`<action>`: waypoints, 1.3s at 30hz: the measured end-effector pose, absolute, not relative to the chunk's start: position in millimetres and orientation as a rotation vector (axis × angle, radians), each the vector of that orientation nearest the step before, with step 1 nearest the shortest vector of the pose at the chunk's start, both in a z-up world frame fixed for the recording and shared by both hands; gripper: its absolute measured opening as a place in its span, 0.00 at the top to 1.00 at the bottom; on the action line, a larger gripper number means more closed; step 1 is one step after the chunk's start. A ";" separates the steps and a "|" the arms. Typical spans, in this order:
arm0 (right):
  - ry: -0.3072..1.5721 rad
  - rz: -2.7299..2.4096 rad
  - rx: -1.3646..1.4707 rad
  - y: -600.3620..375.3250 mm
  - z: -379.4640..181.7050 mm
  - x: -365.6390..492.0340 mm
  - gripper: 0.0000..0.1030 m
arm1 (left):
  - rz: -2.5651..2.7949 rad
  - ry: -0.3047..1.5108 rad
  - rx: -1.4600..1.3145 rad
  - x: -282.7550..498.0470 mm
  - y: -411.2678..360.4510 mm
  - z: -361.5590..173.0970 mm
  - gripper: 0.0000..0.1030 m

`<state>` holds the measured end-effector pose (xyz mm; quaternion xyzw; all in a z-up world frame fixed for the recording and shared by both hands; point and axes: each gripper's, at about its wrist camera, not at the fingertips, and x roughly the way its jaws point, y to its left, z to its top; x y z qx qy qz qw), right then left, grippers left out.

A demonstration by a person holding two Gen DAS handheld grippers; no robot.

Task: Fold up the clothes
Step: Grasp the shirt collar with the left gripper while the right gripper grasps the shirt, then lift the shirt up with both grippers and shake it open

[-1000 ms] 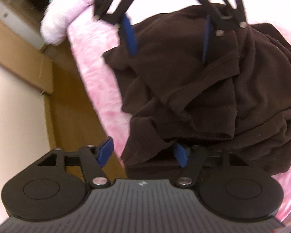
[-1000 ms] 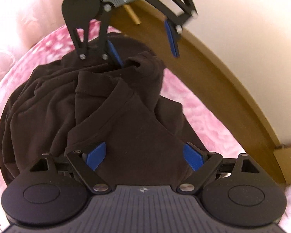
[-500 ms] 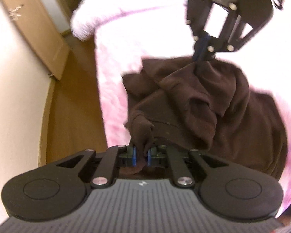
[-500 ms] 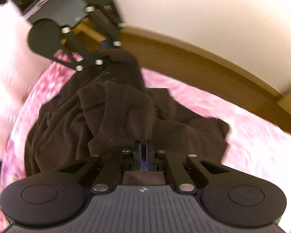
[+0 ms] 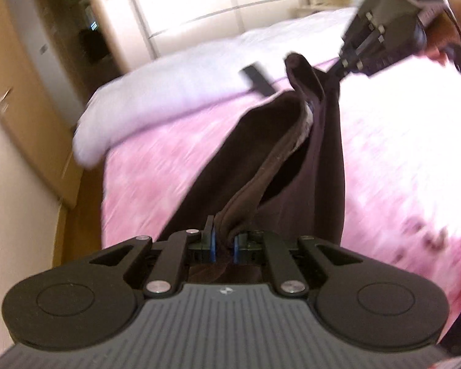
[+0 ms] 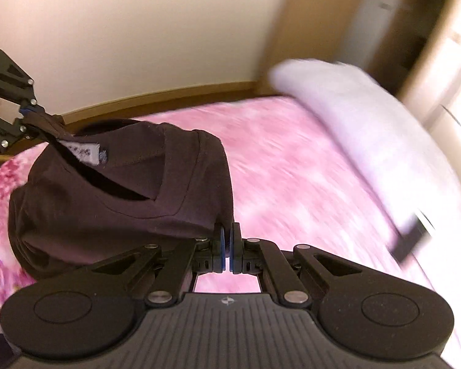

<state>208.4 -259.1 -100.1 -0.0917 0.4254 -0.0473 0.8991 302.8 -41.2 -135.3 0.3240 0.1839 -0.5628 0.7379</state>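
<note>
— From the left wrist view, what do you get?
— The left gripper clamped on a bunched edge of the dark brown shirt, which stretches taut away above the pink bedspread to the right gripper, closed on the far end. A hand behind it shows only here

— And from the right wrist?
— The right gripper has its pads pressed together, pinching the shirt at its corner. Here you can see the neck opening and a white label inside the collar, hidden in the other view. The left gripper grips the far edge beside the collar. Both views catch the white duvet and a blurred dark object on the bed
</note>
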 end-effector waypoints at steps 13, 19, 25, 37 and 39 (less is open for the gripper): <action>0.770 -0.627 0.060 -358.8 -40.3 -156.0 1.00 | -1.724 0.269 0.666 36.7 -202.4 -52.9 0.93; 0.681 -0.945 0.059 -346.4 12.5 -272.8 1.00 | -1.953 0.173 0.623 -48.6 -252.2 -12.5 0.93; 0.575 -1.205 -0.041 -297.6 64.2 -300.2 1.00 | -2.033 -0.003 0.514 -64.7 -271.0 41.0 0.93; 0.382 -1.221 -0.247 -339.2 110.4 -276.9 1.00 | -1.842 -0.168 0.440 -45.2 -322.6 90.6 0.93; 0.384 -1.190 -0.233 -370.6 99.0 -276.2 1.00 | -1.792 -0.162 0.478 -50.6 -341.7 80.1 0.93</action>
